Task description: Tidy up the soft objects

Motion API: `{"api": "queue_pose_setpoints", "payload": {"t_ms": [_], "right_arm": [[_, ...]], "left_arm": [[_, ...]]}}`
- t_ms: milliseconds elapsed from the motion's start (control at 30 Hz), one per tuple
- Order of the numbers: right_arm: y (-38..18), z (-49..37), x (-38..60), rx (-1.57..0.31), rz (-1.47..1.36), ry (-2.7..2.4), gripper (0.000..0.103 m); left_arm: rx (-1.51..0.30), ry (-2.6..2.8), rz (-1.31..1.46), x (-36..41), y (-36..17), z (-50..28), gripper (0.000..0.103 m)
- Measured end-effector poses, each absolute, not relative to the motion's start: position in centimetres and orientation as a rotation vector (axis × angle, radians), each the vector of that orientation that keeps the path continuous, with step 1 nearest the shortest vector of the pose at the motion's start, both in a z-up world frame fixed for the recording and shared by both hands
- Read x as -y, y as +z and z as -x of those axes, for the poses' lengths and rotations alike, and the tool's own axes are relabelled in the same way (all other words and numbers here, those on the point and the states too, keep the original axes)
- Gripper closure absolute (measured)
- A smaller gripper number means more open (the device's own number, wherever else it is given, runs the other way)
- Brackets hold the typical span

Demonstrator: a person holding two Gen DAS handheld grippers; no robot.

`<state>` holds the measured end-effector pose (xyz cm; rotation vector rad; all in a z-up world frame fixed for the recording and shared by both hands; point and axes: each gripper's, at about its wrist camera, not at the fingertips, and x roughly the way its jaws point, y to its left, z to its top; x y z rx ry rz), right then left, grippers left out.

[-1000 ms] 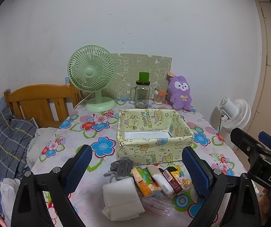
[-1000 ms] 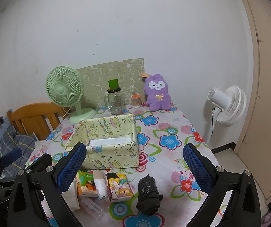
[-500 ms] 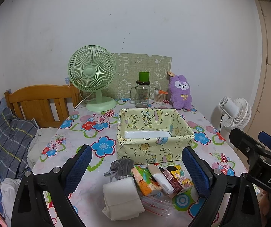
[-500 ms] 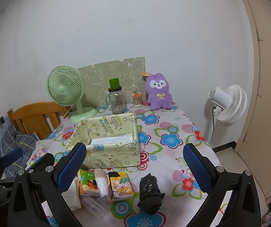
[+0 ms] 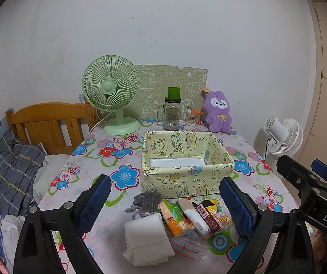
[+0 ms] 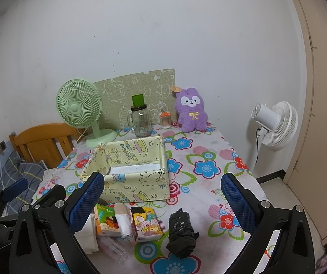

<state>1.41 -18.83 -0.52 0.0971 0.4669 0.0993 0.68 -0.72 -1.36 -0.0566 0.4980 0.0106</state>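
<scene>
Both views barely shifted; left gripper (image 5: 163,207) and right gripper (image 6: 163,203) jaws gape wide, empty.

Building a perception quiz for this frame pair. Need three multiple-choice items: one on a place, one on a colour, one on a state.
1. Where does the black rolled bundle lie?
A. inside the box
B. on the tablecloth, to the right of the small packets
C. on the chair

2. What colour is the plush rabbit by the wall?
A. purple
B. red
C. white

3. How do the two grippers stand?
A. both shut on cloth
B. left shut, right open
C. both open, holding nothing

Answers:
1 B: the right wrist view shows it on the floral cloth beside the cartoon-print packet, in front of the yellow patterned box.
2 A: its fur is purple, with a white face.
3 C: the left gripper and the right gripper each have their blue pads far apart with nothing between them.
</scene>
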Motion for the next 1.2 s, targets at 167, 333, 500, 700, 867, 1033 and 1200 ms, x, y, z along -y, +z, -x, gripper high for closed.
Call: {"api": "queue_pose_setpoints", "payload": {"t_ms": [167, 333, 500, 700, 867, 1033, 1200], "right_arm": [[-0.5, -1.4, 18.8, -0.467, -0.098, 0.100, 0.000], [-0.5, -1.4, 18.8, -0.467, -0.097, 0.099, 0.000], [-0.6, -1.4, 18.5, -0.471, -0.094, 0.105, 0.000], [-0.8, -1.7, 18.4, -0.479, -0.099, 0.112, 0.000], [-1.3, -2.0, 18.3, -0.485, -0.097, 0.117, 0.001], [-1.8, -2.2, 18.2, -0.492, -0.093, 0.124, 0.002], [-2.5, -2.1, 18.0, -0.496, -0.083, 0.139, 0.002]], "left_arm": [[-0.498, 0.011, 0.056, 0.7, -1.4, -0.7, 0.007], [-0.498, 0.011, 0.057, 0.8, -1.4, -0.7, 0.007], [-0.502, 0.008, 0.060, 0.9, -1.4, -0.6, 0.007], [-0.504, 0.018, 0.061, 1.0, -1.6, -0.7, 0.007], [-0.517, 0.015, 0.068, 1.1, -2.2, -1.1, 0.007], [-0.528, 0.017, 0.049, 1.5, -2.9, -1.3, 0.007], [-0.538, -0.003, 0.038, 2.1, -3.7, -1.5, 0.007]]}}
